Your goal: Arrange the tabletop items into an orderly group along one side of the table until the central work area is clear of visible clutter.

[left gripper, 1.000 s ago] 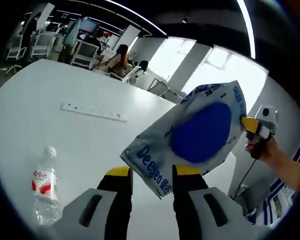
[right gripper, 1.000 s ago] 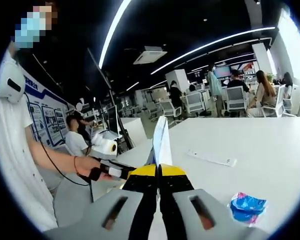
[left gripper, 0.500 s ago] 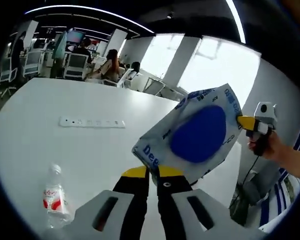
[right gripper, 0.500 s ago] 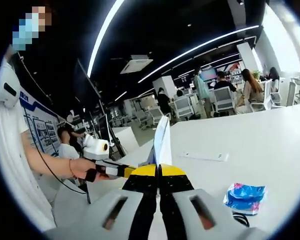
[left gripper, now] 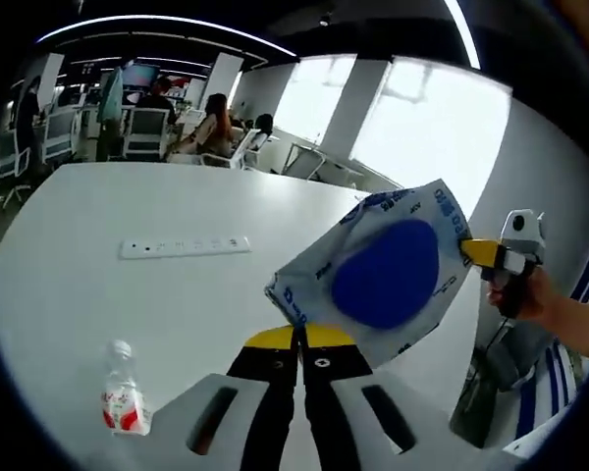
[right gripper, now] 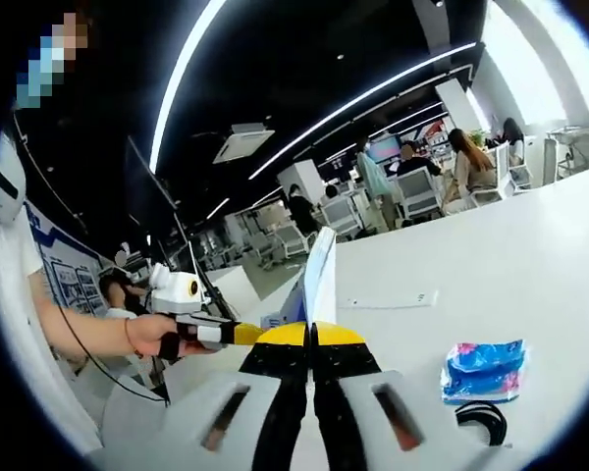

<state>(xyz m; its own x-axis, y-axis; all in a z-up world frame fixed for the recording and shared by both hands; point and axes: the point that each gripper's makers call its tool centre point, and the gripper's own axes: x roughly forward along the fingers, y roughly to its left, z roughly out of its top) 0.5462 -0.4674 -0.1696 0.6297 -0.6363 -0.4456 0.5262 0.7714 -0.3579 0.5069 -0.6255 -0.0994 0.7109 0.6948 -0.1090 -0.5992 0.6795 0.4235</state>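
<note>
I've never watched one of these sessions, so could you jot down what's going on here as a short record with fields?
Setting: open office, people seated at desks in the background
Surface: white table
Held item: grey and blue bag, lifted off the table
Left gripper: shut on a lower corner of the bag
Right gripper: shut on the bag's other edge
On the table: water bottle, white power strip, blue packet, black cable loop
</note>
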